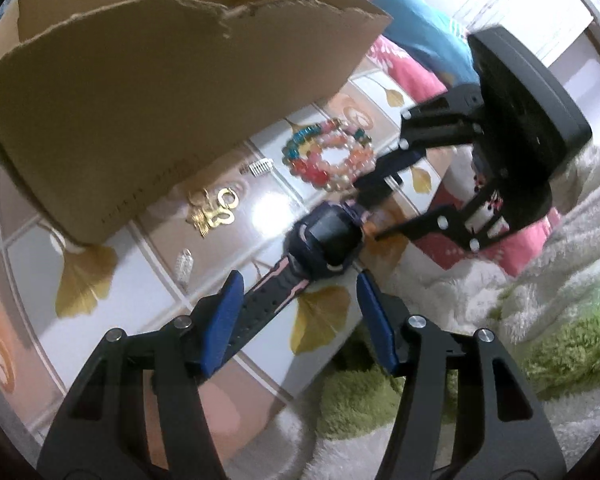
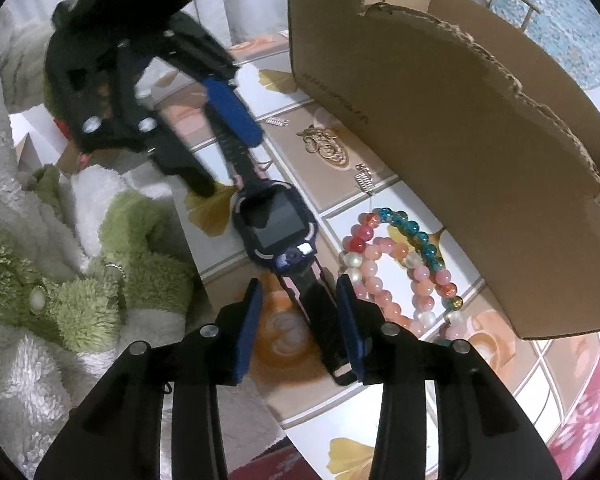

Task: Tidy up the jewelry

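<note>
A dark blue smartwatch with a pink-trimmed strap lies flat on the tiled table. My left gripper is open, its jaws straddling one strap end. My right gripper is open around the other strap end, and it shows in the left wrist view. Beaded bracelets lie in a pile beside the watch. Gold earrings and small silver clips lie next to the open cardboard box.
The table has a ginkgo-leaf tile pattern, and its edge runs close to the watch. White and green fluffy blankets lie beyond that edge. Pink and blue cloth lies behind the box.
</note>
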